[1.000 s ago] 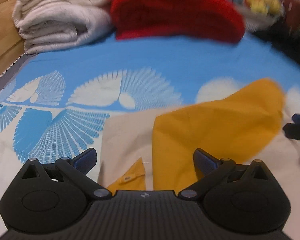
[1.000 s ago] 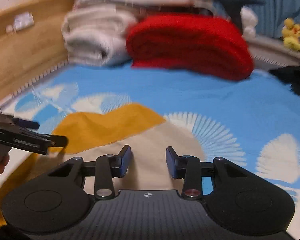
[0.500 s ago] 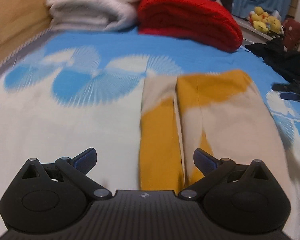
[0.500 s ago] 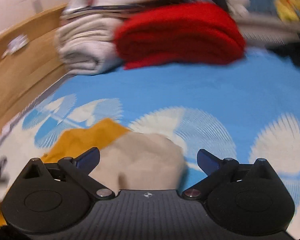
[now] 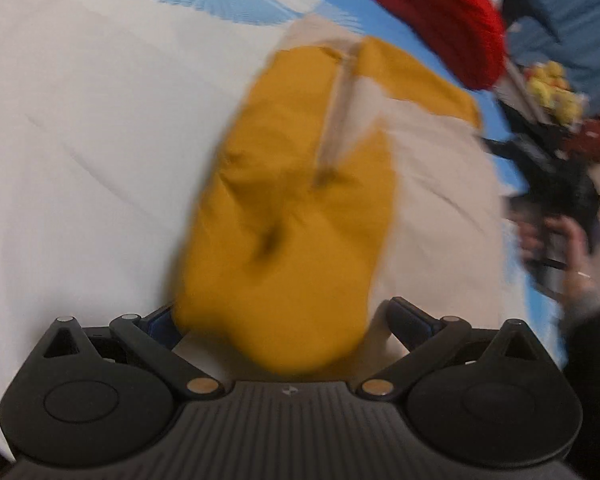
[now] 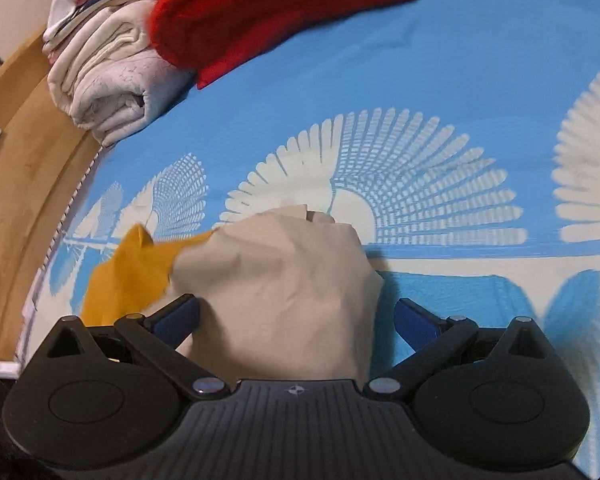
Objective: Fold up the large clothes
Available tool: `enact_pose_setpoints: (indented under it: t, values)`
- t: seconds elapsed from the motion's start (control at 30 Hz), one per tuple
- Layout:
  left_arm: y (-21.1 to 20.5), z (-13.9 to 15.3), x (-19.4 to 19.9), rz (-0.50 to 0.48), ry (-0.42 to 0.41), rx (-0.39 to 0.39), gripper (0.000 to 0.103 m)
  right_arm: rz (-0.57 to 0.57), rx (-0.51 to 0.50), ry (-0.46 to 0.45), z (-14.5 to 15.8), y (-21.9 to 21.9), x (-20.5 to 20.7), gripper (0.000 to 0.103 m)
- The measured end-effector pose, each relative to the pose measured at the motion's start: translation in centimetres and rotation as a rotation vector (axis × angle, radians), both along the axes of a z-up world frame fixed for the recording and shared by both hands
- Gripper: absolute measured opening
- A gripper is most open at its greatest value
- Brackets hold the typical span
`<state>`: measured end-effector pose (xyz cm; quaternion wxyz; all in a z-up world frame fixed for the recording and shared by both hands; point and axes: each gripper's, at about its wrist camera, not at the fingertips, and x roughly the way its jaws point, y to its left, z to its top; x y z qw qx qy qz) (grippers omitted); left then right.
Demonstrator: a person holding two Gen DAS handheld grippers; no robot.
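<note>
A large mustard-yellow and beige garment (image 5: 300,200) lies flat on the bed, blurred by motion in the left wrist view. My left gripper (image 5: 282,316) is open, its jaws wide apart on either side of the garment's near yellow end. My right gripper (image 6: 296,316) is open over a bunched beige corner of the same garment (image 6: 284,280), with a yellow part (image 6: 128,276) to its left. The right gripper and the hand holding it show at the right edge of the left wrist view (image 5: 552,232).
The bed cover (image 6: 420,100) is blue with white fan patterns. A folded red blanket (image 6: 284,8) and folded white bedding (image 6: 108,80) lie at the head, beside a wooden bed frame (image 6: 24,152). Dark clothes and yellow toys (image 5: 552,88) sit at the right.
Both grippers have dropped low and close to the garment. The left one swung over the near yellow end. The right one, which opened wide half a second ago, now straddles the beige corner.
</note>
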<state>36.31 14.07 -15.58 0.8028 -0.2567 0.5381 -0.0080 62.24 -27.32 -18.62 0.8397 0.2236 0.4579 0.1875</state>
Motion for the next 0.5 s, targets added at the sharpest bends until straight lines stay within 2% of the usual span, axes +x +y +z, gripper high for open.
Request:
enact_pose_setpoints:
  t: [0.1,0.17,0.23,0.27,0.3,0.33,0.37,0.4,0.5]
  values:
    - [1.4,-2.0,0.9,0.081,0.014,-0.029,0.103,0.014,0.047,0.052,-0.9,0.3,1.3,0.102]
    - [1.9,-2.3,0.6,0.118,-0.006,-0.054,0.102,0.028,0.05,0.07,-1.3,0.6,1.9,0.102]
    - [1.2,-1.9,0.5,0.09,-0.047,-0.021,0.089,0.029,0.063,0.071,-1.4,0.7,2.0,0.101]
    - [1.0,-1.9,0.4,0.072,-0.073,-0.041,0.069,0.03,0.072,0.063,-1.4,0.7,2.0,0.097]
    - [0.8,-1.8,0.5,0.07,-0.083,-0.054,0.056,0.027,0.081,0.051,-1.5,0.6,1.9,0.089]
    - [0.7,-1.7,0.7,0.062,-0.096,-0.053,0.049,0.015,0.088,0.04,-1.5,0.5,1.6,0.082]
    - [0.4,-1.4,1.0,0.036,-0.113,-0.027,0.043,0.008,0.098,0.023,-1.5,0.5,1.2,0.066]
    - [0.1,-1.1,1.6,0.011,-0.123,0.006,0.039,0.005,0.101,-0.001,-1.5,0.5,0.7,0.056]
    - [0.6,-1.0,4.5,-0.017,-0.131,0.028,0.034,-0.044,0.121,-0.06,-1.3,-0.7,-0.6,0.048]
